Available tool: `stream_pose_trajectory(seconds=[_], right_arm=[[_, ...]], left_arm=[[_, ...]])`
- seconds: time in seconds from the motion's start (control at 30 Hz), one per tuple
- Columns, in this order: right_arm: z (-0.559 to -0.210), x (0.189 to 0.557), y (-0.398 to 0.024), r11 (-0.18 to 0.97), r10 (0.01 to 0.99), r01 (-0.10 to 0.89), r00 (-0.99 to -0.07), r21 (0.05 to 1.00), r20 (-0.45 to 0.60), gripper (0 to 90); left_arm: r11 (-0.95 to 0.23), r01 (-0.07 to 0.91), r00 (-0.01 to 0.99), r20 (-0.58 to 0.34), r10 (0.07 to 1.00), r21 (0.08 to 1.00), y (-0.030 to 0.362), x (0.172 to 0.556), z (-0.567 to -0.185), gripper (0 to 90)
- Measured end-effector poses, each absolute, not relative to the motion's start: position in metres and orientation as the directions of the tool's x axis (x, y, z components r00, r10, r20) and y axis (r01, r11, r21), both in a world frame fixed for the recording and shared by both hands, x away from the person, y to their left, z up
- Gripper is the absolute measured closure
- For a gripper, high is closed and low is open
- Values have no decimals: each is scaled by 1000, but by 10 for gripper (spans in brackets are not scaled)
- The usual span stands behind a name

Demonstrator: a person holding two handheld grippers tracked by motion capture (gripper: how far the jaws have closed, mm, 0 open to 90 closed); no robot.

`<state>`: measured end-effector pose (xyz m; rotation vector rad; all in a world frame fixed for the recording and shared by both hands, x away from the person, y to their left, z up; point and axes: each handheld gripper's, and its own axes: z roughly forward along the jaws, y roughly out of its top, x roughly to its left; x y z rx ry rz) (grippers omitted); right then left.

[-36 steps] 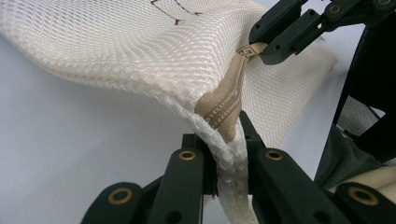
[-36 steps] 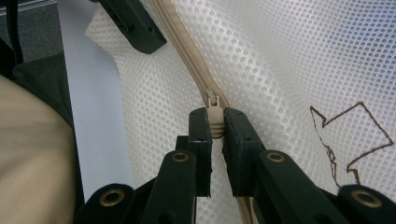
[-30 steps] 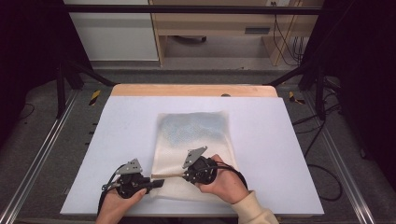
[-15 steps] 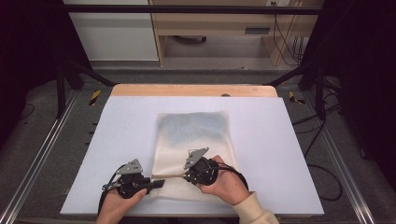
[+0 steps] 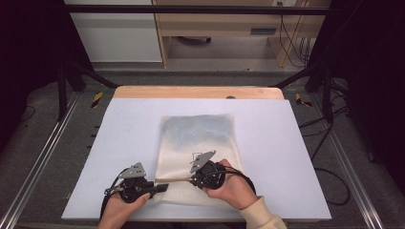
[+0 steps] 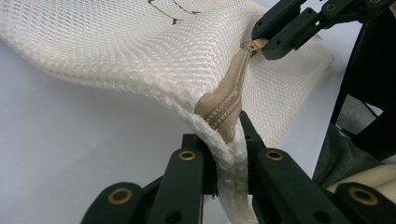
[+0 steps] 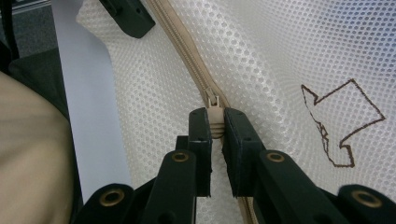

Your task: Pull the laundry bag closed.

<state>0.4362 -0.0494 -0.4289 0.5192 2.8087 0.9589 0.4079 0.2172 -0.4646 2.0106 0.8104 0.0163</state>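
Observation:
A white mesh zip bag (image 5: 198,143) lies flat in the middle of the white table, its beige zipper (image 5: 175,179) along the near edge. My left gripper (image 5: 161,186) is shut on the bag's near left corner (image 6: 227,140), where the zipper (image 6: 229,100) ends. My right gripper (image 5: 191,179) is shut on the beige zipper pull (image 7: 214,122), a little way along the zipper (image 7: 187,51) from that corner. The right gripper's black jaws show at the far end of the left gripper view, closed on the pull (image 6: 254,45). A brown arrow (image 7: 343,122) is printed on the mesh.
The white table top (image 5: 296,157) has a wooden strip (image 5: 198,92) along its far edge. Metal rails (image 5: 43,157) run along both sides of the table. A cream sleeve (image 5: 262,217) comes in at the bottom right.
My right gripper has slid slightly left along the zipper toward the left gripper. The left gripper has stayed put.

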Motion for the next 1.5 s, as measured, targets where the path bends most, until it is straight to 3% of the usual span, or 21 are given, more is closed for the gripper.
stream_pose_trajectory(seconds=[1.5], right_arm=[[-435, 433, -78, 709, 420, 327, -908, 625, -1, 818]], left_arm=[[-351, 531, 781, -284, 557, 771, 217, 408, -465, 836]])
